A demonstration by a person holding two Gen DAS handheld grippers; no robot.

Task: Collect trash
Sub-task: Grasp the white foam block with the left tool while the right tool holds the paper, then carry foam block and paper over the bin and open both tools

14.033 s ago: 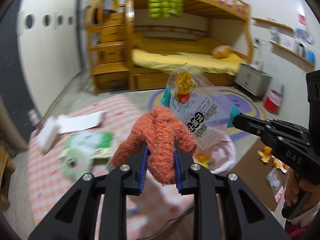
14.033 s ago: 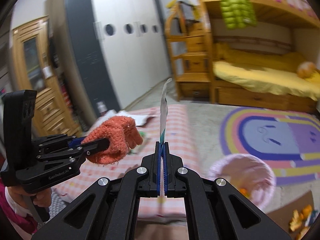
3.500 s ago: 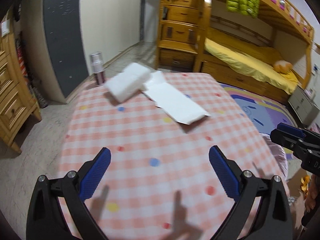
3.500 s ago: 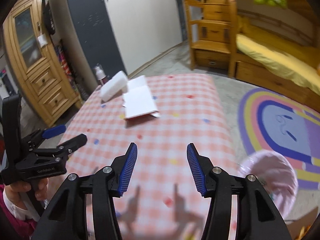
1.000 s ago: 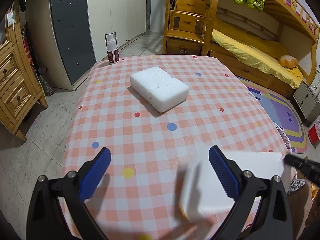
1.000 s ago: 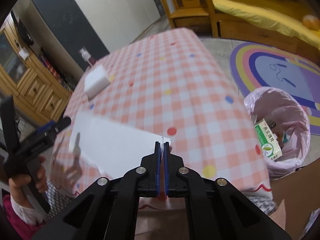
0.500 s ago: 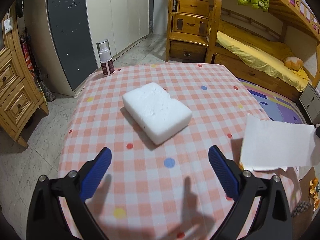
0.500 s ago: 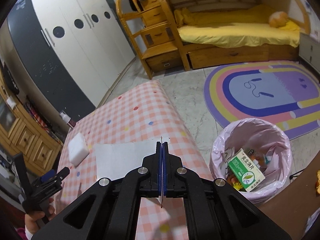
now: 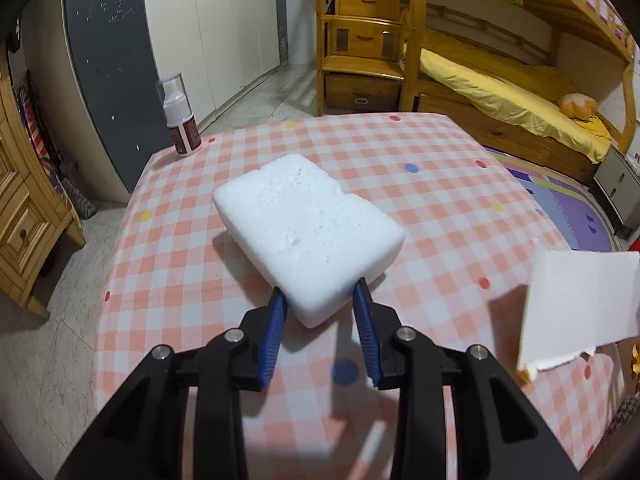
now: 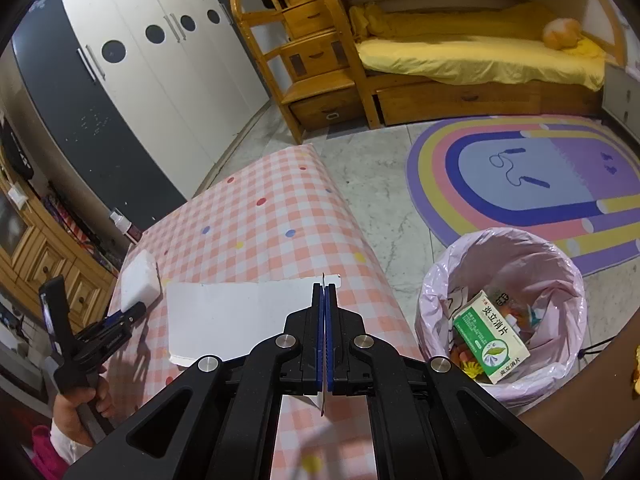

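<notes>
A white foam block (image 9: 308, 228) lies on the pink checked table (image 9: 440, 176). My left gripper (image 9: 320, 312) is closed around the block's near corner, blue pads touching both sides. The block and left gripper also show in the right wrist view, block (image 10: 140, 280), gripper (image 10: 132, 312). My right gripper (image 10: 324, 300) is shut on a white sheet of card (image 10: 240, 316), held above the table's edge; the sheet also shows at the right of the left wrist view (image 9: 576, 308). A bin with a pink liner (image 10: 552, 264) stands on the floor to the right, holding a green and white box (image 10: 492, 336).
A small spray bottle (image 9: 180, 120) stands at the table's far left corner. Wooden drawers (image 9: 24, 208) stand left, a bunk bed with stairs (image 9: 368, 52) behind, a rainbow rug (image 10: 520, 172) on the floor. A brown surface (image 10: 580, 412) lies by the bin.
My left gripper has moved forward to the foam block and closed on its corner. My right gripper has carried the white sheet further toward the bin side.
</notes>
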